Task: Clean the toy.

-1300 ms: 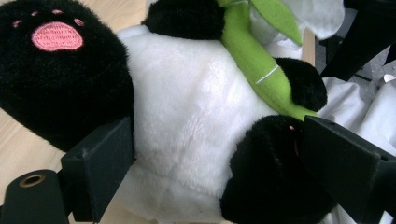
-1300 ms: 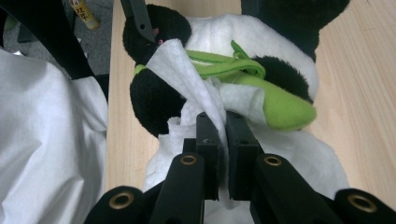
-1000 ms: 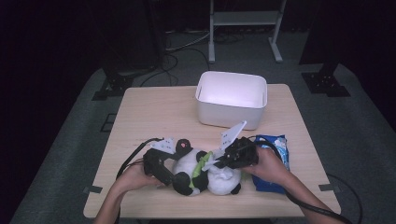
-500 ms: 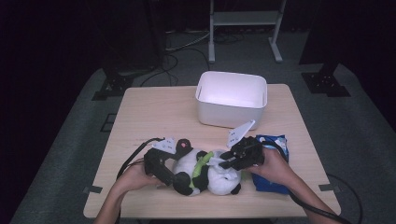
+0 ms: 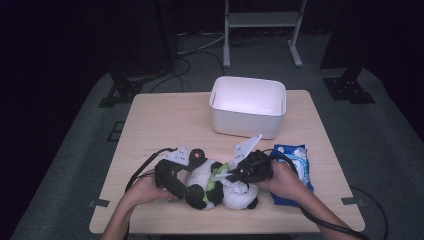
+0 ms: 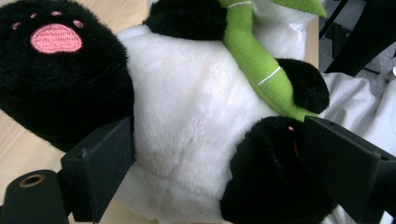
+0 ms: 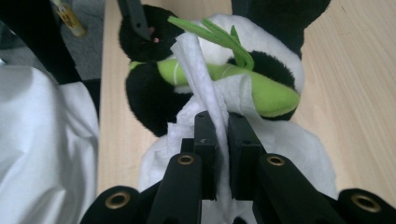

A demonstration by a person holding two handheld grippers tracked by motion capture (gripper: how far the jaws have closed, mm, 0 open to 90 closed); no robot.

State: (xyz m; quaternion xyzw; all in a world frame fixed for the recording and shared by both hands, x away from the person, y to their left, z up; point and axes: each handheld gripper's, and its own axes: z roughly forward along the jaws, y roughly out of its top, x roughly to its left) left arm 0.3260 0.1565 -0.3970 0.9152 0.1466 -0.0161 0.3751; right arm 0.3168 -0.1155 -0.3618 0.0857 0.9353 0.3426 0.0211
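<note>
A plush panda (image 5: 212, 182) lies near the table's front edge, its length running left to right. The left gripper (image 6: 205, 163) clamps its lower body. The right gripper (image 7: 220, 140) pinches a white tissue (image 7: 205, 88) draped over the panda's right end.

The far left half of the surface (image 5: 160, 120) lay bare, giving open passage. A white bin (image 5: 248, 106) blocked the far right. Along the near edge, the toy panda (image 5: 215, 182), both claws and a blue packet (image 5: 294, 172) crowded together, leaving little room between them.
</note>
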